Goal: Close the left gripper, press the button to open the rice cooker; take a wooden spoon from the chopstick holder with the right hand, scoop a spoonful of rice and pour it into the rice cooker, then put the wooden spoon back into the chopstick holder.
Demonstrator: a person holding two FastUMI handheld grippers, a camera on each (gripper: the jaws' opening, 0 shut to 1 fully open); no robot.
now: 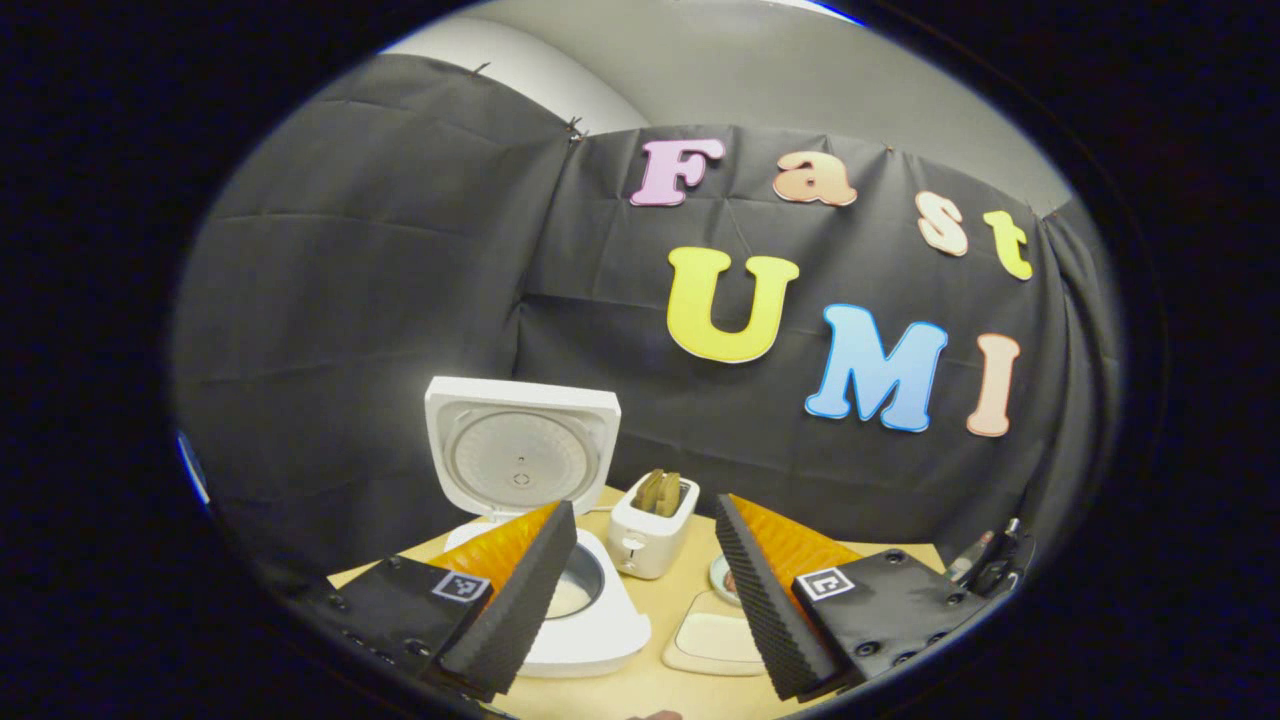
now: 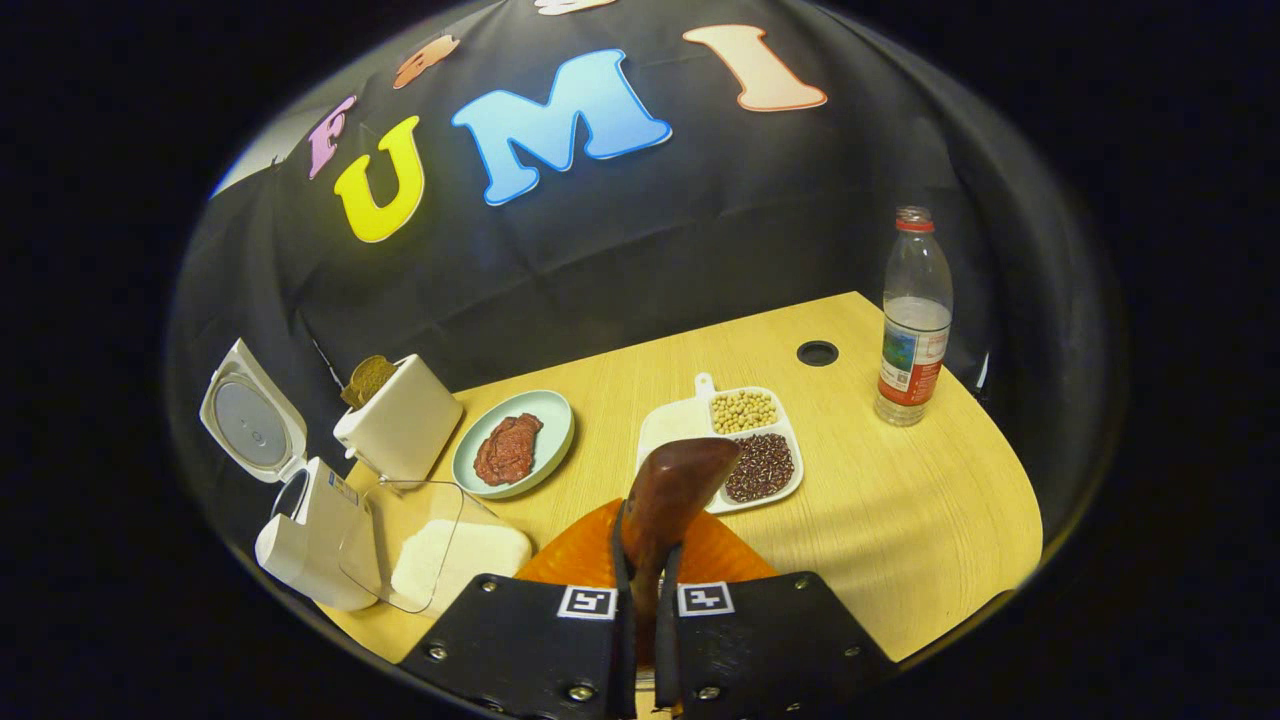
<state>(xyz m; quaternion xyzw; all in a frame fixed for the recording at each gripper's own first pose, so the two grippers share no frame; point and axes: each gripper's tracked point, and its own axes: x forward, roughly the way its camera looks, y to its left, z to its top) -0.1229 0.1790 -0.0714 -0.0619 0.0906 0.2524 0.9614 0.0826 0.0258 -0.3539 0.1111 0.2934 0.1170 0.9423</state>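
Observation:
In the left gripper view the white rice cooker (image 1: 600, 625) stands open on the wooden table, its lid (image 1: 520, 460) raised upright. My left gripper (image 1: 645, 590) hovers open just in front of it, nothing between its fingers. In the right gripper view my right gripper (image 2: 645, 570) is shut on the handle of a dark wooden spoon (image 2: 685, 485), whose bowl points forward above the table; I cannot tell if it carries rice. The open rice cooker (image 2: 305, 535) sits far left. Next to it a clear box (image 2: 440, 550) holds white rice.
A white toaster (image 2: 400, 420) with bread stands behind the cooker. Right of it are a plate of meat (image 2: 515, 440), a divided tray of beans (image 2: 750, 450) and a water bottle (image 2: 915, 320). A dark holder with sticks (image 1: 985, 560) sits at the table's right edge.

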